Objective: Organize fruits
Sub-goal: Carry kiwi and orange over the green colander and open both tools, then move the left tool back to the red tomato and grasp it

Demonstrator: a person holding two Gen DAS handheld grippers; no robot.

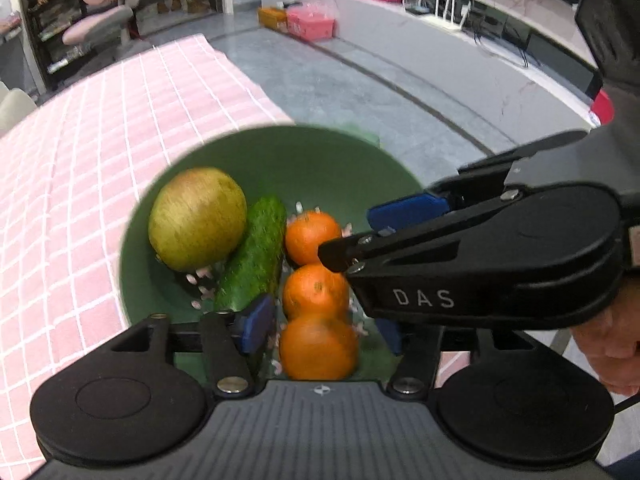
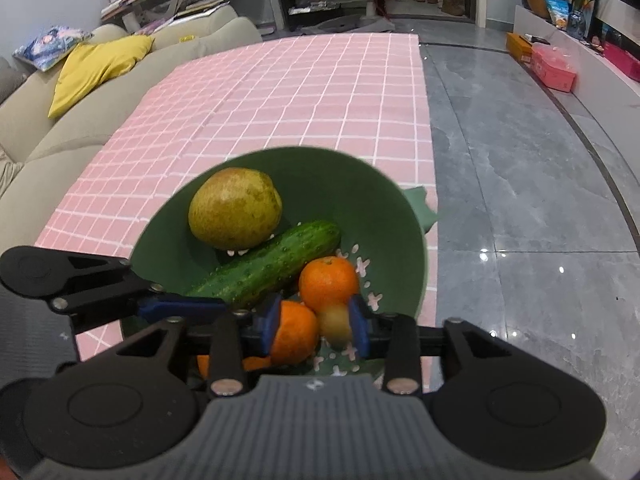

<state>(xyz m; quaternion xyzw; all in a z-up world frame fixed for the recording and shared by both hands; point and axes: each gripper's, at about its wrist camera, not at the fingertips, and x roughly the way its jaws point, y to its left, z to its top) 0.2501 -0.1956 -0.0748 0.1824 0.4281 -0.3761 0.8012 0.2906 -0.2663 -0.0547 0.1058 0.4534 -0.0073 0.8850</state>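
A green colander bowl (image 1: pixel 304 160) (image 2: pixel 384 216) stands on the pink checked tablecloth (image 1: pixel 100 160) (image 2: pixel 280 100). It holds a yellow-green pear (image 1: pixel 198 218) (image 2: pixel 235 208), a cucumber (image 1: pixel 254 256) (image 2: pixel 272 264) and three oranges (image 1: pixel 316 292) (image 2: pixel 328 284). My left gripper (image 1: pixel 320 330) is open over the nearest orange (image 1: pixel 318 346). My right gripper (image 2: pixel 316 328) (image 1: pixel 360 232) is open above the bowl, with a small yellowish fruit (image 2: pixel 335 322) blurred against its right pad and an orange (image 2: pixel 292 332) beside the left pad.
The table's right edge drops to a grey tiled floor (image 2: pixel 520 200). A beige sofa with a yellow cushion (image 2: pixel 96 64) runs along the table's left side. Pink and orange boxes (image 1: pixel 308 22) sit on the floor by a low white shelf.
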